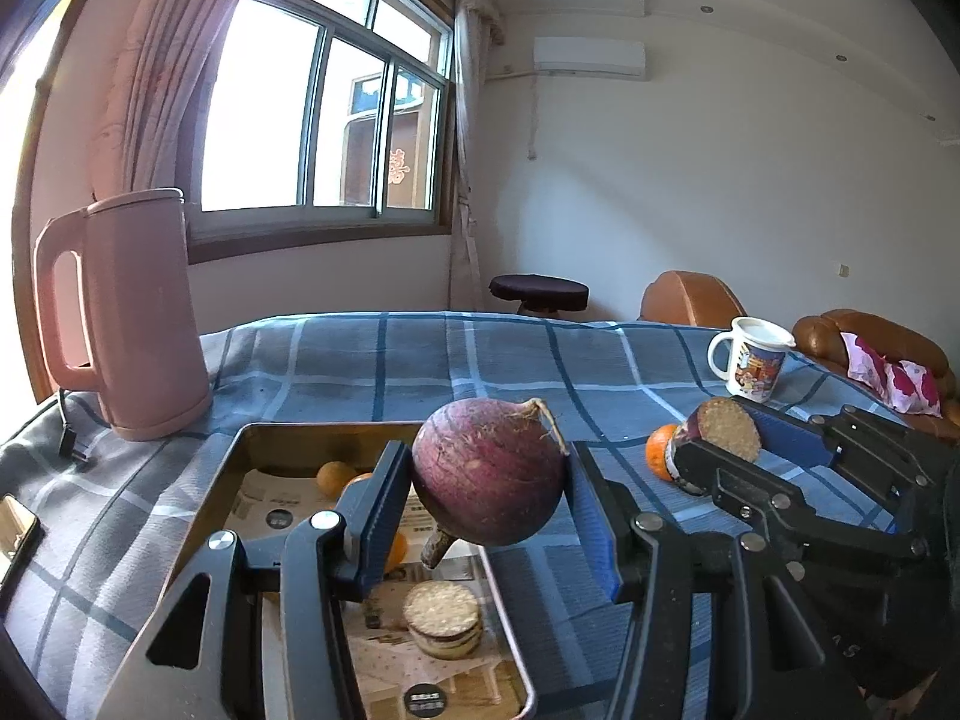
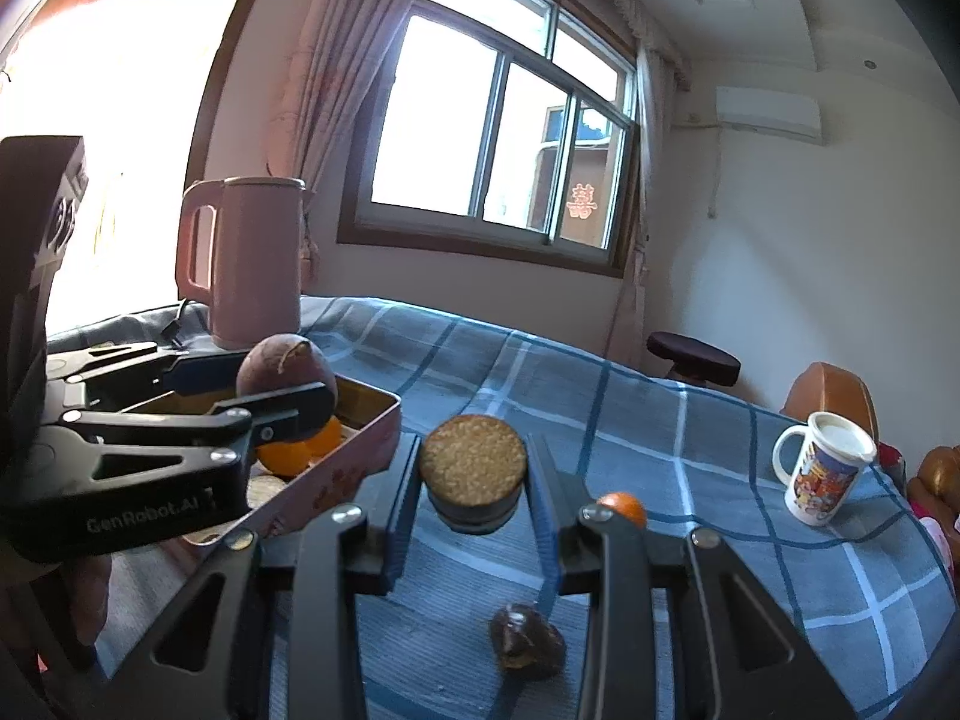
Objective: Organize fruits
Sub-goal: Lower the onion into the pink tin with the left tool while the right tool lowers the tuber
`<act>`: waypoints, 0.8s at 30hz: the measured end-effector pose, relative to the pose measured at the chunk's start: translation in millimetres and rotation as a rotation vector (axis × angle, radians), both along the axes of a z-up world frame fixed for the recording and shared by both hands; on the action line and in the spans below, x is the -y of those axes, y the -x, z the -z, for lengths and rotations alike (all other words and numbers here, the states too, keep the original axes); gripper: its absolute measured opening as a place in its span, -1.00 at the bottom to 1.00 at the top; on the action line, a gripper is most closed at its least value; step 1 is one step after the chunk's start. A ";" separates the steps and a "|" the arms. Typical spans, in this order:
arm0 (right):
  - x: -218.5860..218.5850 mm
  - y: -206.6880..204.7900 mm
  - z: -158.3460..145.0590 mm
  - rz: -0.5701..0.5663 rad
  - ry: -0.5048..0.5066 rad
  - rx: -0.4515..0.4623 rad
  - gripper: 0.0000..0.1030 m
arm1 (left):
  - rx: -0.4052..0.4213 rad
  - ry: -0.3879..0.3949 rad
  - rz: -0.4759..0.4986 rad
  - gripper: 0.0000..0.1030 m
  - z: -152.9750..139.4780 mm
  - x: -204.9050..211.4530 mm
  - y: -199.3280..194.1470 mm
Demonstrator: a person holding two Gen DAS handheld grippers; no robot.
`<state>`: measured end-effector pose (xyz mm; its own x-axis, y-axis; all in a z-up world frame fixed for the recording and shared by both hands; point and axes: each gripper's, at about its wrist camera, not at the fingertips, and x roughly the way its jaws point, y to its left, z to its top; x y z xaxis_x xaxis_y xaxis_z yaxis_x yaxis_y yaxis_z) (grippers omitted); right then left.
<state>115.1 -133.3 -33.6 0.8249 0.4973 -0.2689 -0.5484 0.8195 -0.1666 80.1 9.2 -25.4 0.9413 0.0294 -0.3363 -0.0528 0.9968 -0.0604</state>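
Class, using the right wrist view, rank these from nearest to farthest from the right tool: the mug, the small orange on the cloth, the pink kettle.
1. Small orange: beside the right tool, just right.
2. Mug: farther right.
3. Pink kettle: far back left, near the window.

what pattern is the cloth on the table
Blue-grey plaid tablecloth with darker blue and pale lines, clearest in the left wrist view.

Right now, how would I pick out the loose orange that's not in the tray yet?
Start at the blue checked tablecloth and find the white picture mug near its right edge. Partway from the mug toward the metal tray, a small orange sits alone on the cloth. Unlike the oranges in the tray, it lies outside it, just past the right claw.
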 end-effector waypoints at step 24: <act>-53.7 -1.7 3.5 -0.107 0.056 -0.018 -0.28 | -0.046 0.004 -0.095 0.05 3.0 -46.3 6.9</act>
